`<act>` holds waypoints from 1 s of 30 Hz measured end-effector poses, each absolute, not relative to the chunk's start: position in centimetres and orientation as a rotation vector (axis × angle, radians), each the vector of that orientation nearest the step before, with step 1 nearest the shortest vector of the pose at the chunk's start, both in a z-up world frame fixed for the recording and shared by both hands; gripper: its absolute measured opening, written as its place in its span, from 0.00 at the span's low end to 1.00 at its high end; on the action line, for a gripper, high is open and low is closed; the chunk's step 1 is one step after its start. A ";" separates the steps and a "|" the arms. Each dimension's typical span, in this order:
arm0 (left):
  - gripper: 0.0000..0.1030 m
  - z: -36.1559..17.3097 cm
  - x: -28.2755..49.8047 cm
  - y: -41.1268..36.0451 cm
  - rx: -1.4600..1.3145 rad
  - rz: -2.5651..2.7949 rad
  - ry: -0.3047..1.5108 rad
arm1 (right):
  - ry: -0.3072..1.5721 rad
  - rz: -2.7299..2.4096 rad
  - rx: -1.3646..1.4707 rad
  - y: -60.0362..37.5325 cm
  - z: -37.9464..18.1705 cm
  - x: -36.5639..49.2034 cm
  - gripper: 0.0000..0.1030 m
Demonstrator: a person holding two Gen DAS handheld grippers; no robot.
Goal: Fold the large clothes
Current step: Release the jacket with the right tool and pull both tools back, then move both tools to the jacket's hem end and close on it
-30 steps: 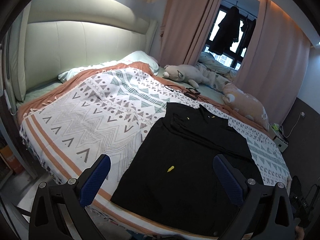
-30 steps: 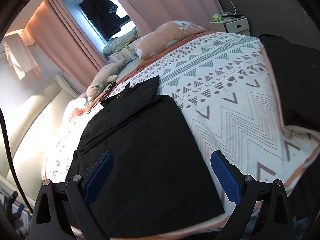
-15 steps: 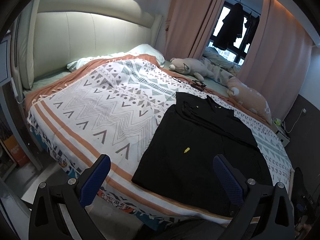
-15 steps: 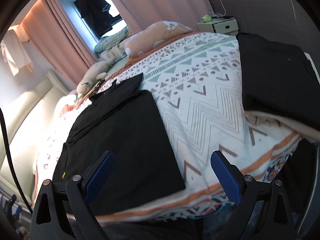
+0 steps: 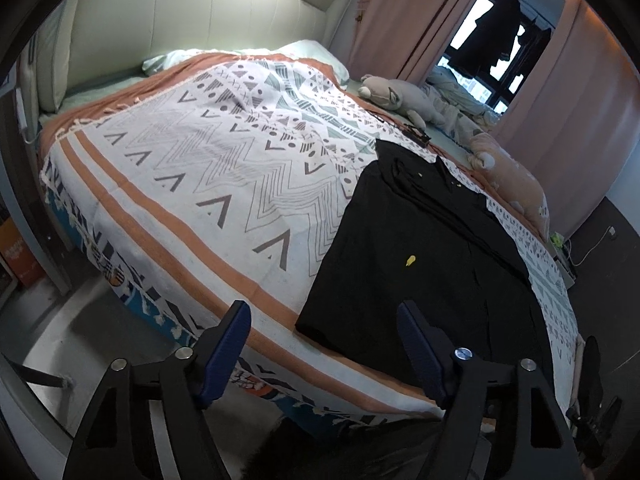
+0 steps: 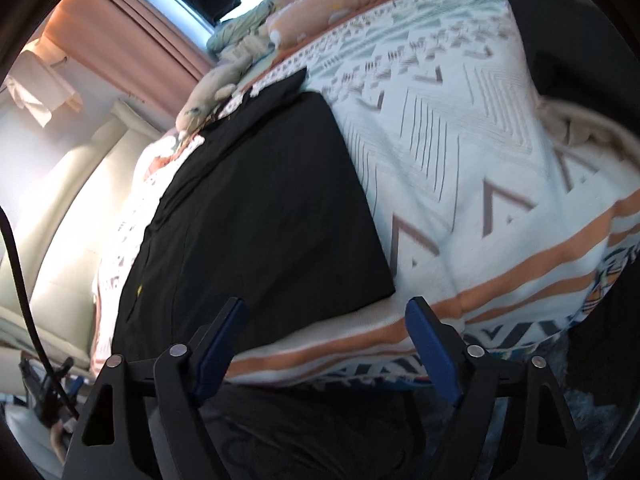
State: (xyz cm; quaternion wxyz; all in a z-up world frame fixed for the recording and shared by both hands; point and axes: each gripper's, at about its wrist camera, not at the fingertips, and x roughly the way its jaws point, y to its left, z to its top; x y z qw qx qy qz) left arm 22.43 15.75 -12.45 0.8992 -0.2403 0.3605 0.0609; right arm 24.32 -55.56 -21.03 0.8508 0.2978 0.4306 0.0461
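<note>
Black garment (image 5: 420, 264) — small yellow mark (image 5: 410, 260), unreadable

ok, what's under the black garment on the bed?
The black garment lies flat on the patterned blanket, whose orange stripes run along the near bed edge. The blanket's pattern beneath it is covered, and anything else under there is hidden. Both tools hang open, clear of it.

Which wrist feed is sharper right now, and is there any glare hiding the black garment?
Left wrist view is sharp: black garment and patterned blanket read crisply. Right wrist view is motion-blurred, the blanket print smeared, and window light washes out the headboard; the garment stays visible though featureless.
</note>
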 end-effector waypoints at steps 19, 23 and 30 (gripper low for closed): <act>0.66 -19.0 27.3 16.3 -0.590 0.113 0.858 | 0.864 0.107 0.765 -57.9 -23.1 25.8 0.59; 0.66 -19.2 28.2 16.3 -0.585 0.116 0.852 | 0.865 0.113 0.783 -58.4 -23.4 26.2 0.59; 0.58 -19.3 28.5 16.6 -0.683 0.025 0.855 | 0.856 0.207 0.892 -57.9 -24.7 27.0 0.59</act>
